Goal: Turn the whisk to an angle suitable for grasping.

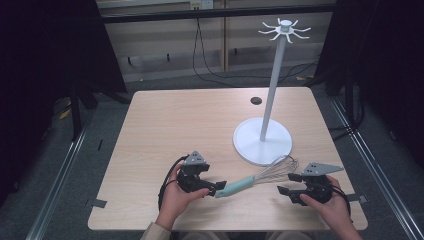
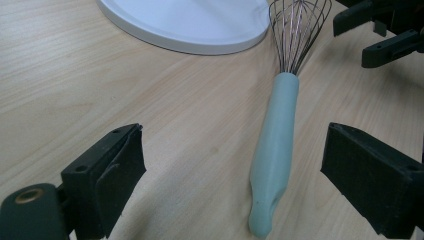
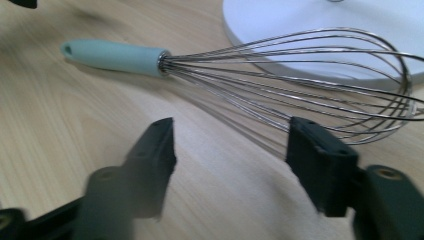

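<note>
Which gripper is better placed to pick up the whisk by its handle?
Left, most likely. The left gripper is open with the whisk handle's end lying between its jaws. The right gripper, also open, faces the wire loops beside the white stand base, farther from the handle.

No readable text, label, brand, number or sign appeared on anything in the three views.

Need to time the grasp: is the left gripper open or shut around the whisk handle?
Open. The left gripper has its jaws spread on either side of the whisk handle, touching neither side; the whisk lies flat on the table.
</note>
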